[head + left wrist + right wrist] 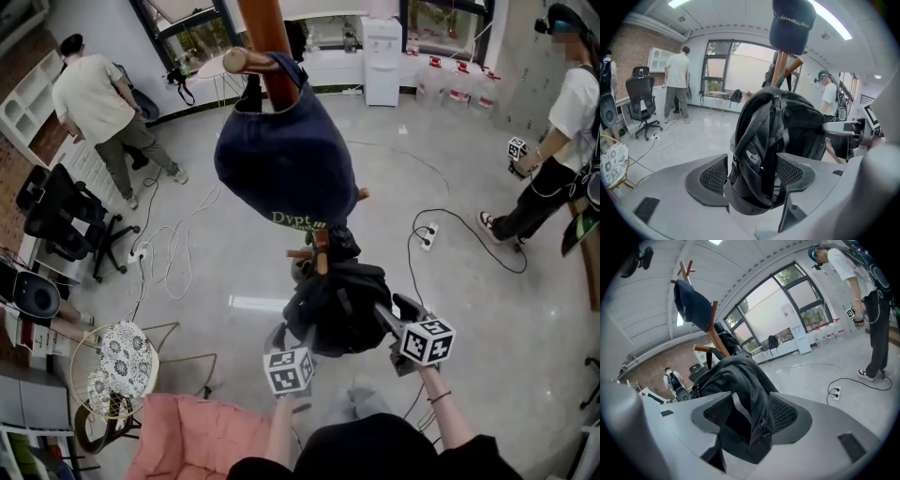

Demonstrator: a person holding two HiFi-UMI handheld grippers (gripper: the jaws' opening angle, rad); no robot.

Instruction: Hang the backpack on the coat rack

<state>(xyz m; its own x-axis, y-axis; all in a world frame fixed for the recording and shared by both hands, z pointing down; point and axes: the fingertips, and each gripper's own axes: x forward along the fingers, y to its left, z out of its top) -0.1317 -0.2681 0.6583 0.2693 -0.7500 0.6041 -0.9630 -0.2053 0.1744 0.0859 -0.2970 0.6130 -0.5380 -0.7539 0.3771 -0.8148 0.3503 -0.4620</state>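
left gripper (751,174) gaping wide around the zippered edge of the black backpack (337,305), not clamping it, backpack hanging on a lower wooden peg (321,253) of the coat rack (270,37), beneath a navy cap (286,159), right gripper (750,416) likewise standing wide about loose backpack fabric

The person wears a black top (375,452), and the forearms are bare. A thin dark band (439,397) goes around the right wrist. The left gripper (751,174) has a smooth light grey shell with rounded edges. Its pads (714,176) are dark grey with a fine mesh pattern (a flat dark rim frames each one). A small dark slot (647,209) sits in the shell. The right gripper (750,414) looks the same. Each gripper carries a white cube (288,370) with black square markers.
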